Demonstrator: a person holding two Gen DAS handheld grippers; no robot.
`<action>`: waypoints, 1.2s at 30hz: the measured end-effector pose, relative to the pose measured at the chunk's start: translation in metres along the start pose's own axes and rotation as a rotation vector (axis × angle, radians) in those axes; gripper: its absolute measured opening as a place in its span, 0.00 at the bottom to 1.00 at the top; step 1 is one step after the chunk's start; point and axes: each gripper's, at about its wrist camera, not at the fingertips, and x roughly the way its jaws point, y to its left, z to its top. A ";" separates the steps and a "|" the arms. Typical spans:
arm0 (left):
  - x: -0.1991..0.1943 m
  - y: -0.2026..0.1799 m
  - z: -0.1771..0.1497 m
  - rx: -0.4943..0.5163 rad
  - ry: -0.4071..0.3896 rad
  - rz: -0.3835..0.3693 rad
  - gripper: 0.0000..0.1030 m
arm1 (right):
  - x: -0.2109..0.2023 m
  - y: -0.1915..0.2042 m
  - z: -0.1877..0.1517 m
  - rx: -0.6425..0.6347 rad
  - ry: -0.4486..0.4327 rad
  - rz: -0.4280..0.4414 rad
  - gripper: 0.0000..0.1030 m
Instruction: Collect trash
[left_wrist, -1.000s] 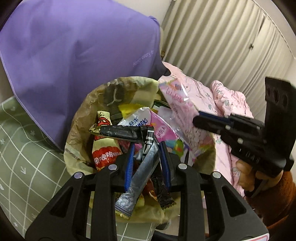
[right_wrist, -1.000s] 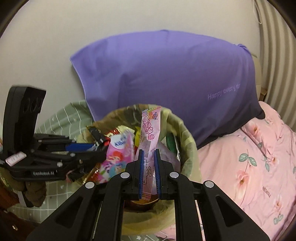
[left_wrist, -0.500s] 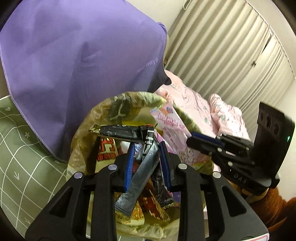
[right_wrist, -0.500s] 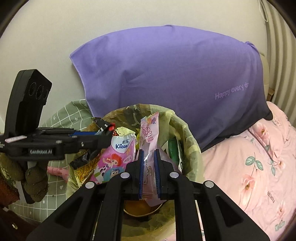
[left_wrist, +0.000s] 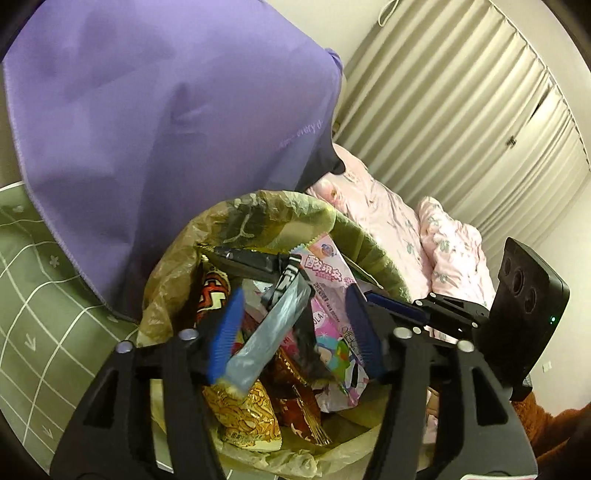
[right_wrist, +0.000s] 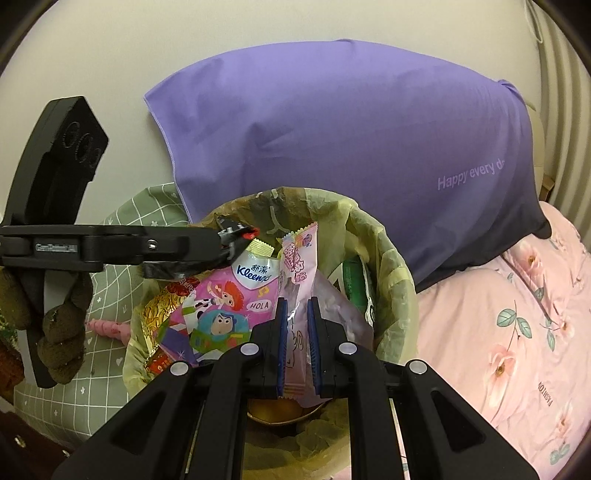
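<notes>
The left gripper (left_wrist: 293, 328) is opening its jaws, and the silver-black wrapper (left_wrist: 266, 325) sits loose between them over the lined trash bin (left_wrist: 173, 266). The right gripper (right_wrist: 295, 328) pinches a pink wrapper (right_wrist: 297, 273) above that bin, the purple pillow (right_wrist: 351, 136) behind.

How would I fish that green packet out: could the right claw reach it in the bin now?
Probably not yet: the right claw is shut on a pink wrapper, so it cannot grip. The green packet lies just ahead against the bin liner, with nothing visibly over it.
</notes>
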 end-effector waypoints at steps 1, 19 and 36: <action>-0.002 -0.001 -0.001 0.004 -0.002 0.013 0.55 | 0.000 0.000 0.000 0.001 -0.001 -0.001 0.12; -0.135 0.003 -0.083 -0.063 -0.244 0.345 0.63 | -0.004 0.016 0.001 -0.053 0.013 -0.017 0.33; -0.287 -0.060 -0.284 -0.323 -0.453 0.835 0.90 | -0.128 0.140 -0.053 -0.206 -0.140 0.236 0.43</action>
